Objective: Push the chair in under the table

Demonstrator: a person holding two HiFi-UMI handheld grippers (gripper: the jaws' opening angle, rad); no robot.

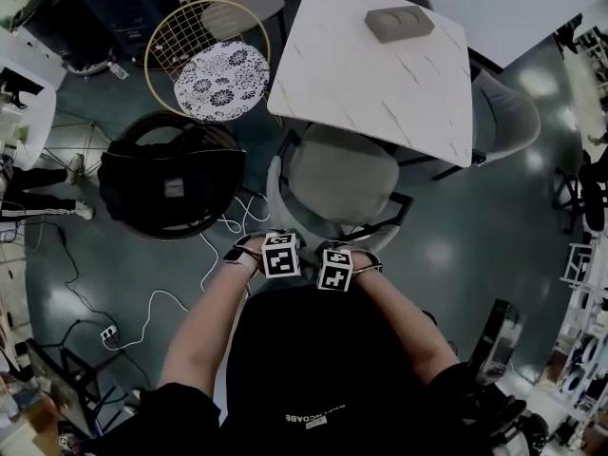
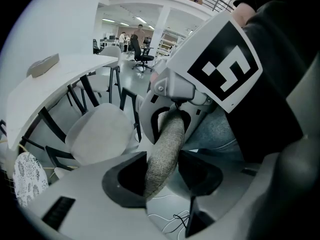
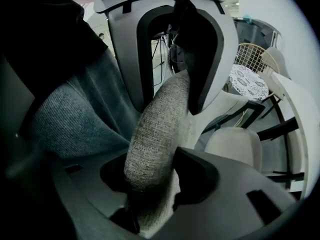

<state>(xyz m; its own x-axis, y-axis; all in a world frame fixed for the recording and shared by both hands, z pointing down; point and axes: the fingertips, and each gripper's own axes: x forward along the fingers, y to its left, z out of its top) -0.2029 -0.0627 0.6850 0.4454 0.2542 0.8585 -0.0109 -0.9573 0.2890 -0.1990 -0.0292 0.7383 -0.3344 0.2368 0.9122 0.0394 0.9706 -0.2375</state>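
Note:
The grey upholstered chair (image 1: 342, 174) stands with its seat partly under the white marble table (image 1: 380, 84). Both grippers sit side by side on the top rim of its backrest (image 1: 277, 193), close in front of the person. My left gripper (image 1: 277, 237) has the fabric rim (image 2: 165, 149) between its jaws, touching both (image 2: 162, 171). My right gripper (image 1: 337, 250) holds the same rim (image 3: 160, 129) just to the right, its jaws closed against the fabric (image 3: 150, 179). Each gripper view shows the other gripper across the rim.
A black chair with a dark bag (image 1: 171, 174) stands left of the grey chair. A wire-framed chair with a patterned cushion (image 1: 220, 79) is beyond it. Another grey chair (image 1: 508, 117) sits at the table's right. White cables (image 1: 218, 255) lie on the floor. A grey block (image 1: 399, 22) rests on the table.

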